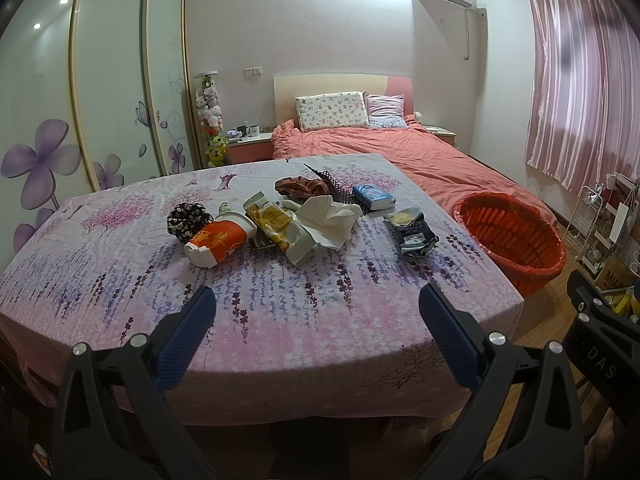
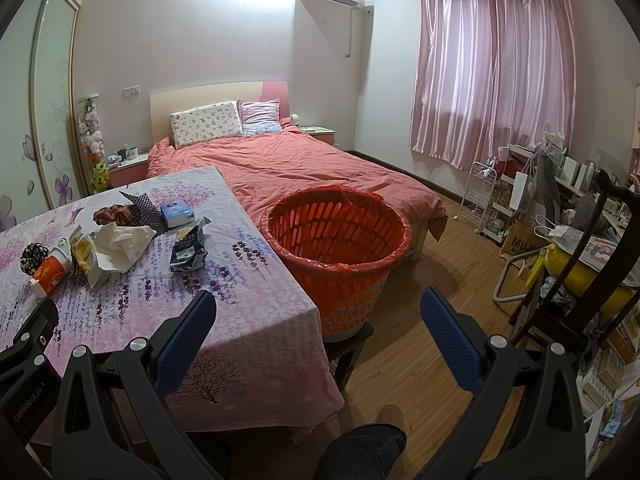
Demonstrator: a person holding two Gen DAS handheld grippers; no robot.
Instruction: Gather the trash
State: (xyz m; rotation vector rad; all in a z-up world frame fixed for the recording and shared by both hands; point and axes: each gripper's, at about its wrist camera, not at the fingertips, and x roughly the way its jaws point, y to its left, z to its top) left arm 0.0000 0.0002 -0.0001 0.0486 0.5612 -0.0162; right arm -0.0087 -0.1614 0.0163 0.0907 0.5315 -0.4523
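Observation:
Trash lies on a table with a lavender-print cloth [image 1: 280,320]: a tipped red and white paper cup [image 1: 218,240], a yellow snack wrapper [image 1: 276,226], crumpled white tissue [image 1: 330,216] and a dark blue snack bag [image 1: 412,234]. An orange basket lined with a red bag [image 1: 512,240] stands at the table's right edge; it also shows in the right wrist view [image 2: 340,248]. My left gripper [image 1: 318,312] is open and empty over the table's near edge. My right gripper [image 2: 316,320] is open and empty, near the table's corner and the basket.
A blue tissue pack [image 1: 374,196], a dotted black cloth [image 1: 336,184], a brown plaid cloth [image 1: 300,186] and a black-and-white scrunchie [image 1: 188,218] also lie on the table. A bed with a coral cover [image 2: 304,168] stands behind. Cluttered racks and a chair [image 2: 580,240] fill the right side.

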